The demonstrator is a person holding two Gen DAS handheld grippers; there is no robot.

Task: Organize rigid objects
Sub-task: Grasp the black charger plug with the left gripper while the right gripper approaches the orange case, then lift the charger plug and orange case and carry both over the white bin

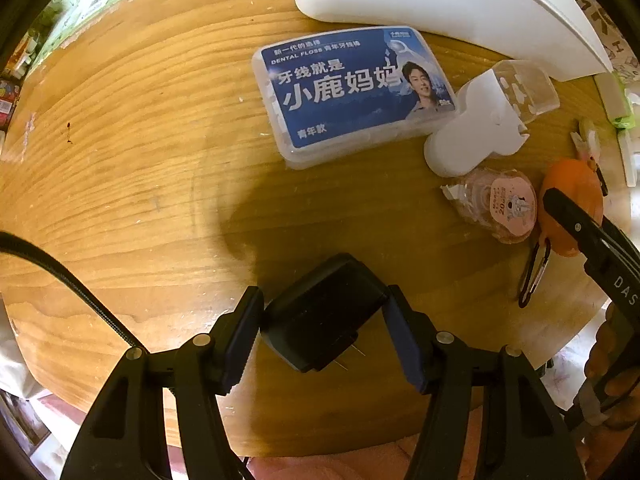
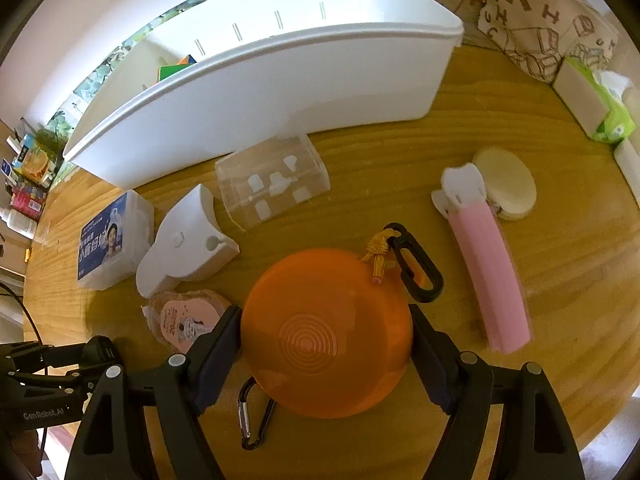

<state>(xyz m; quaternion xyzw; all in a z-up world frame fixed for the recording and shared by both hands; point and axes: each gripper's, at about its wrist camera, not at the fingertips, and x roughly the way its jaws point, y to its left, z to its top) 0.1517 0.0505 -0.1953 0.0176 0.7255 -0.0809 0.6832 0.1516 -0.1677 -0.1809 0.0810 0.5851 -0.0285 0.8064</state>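
My left gripper (image 1: pixel 324 320) is shut on a black plug adapter (image 1: pixel 320 312), prongs pointing right, just above the wooden table (image 1: pixel 120 160). My right gripper (image 2: pixel 326 340) is shut on an orange round case (image 2: pixel 326 332) with carabiners; the case also shows in the left wrist view (image 1: pixel 568 200). Ahead lie a blue dental floss box (image 1: pixel 352 92), also in the right wrist view (image 2: pixel 108 236), a white dispenser with a clear cover (image 2: pixel 192 236), a pink correction tape (image 2: pixel 188 320), and a pink clip (image 2: pixel 484 256). A white bin (image 2: pixel 280 80) stands behind them.
A round cream pad (image 2: pixel 508 184) lies beside the pink clip. A printed cloth bag (image 2: pixel 540 20) and green tissue pack (image 2: pixel 608 120) sit at the back right. The left gripper shows at the lower left of the right wrist view (image 2: pixel 52 376). The table edge runs close below both grippers.
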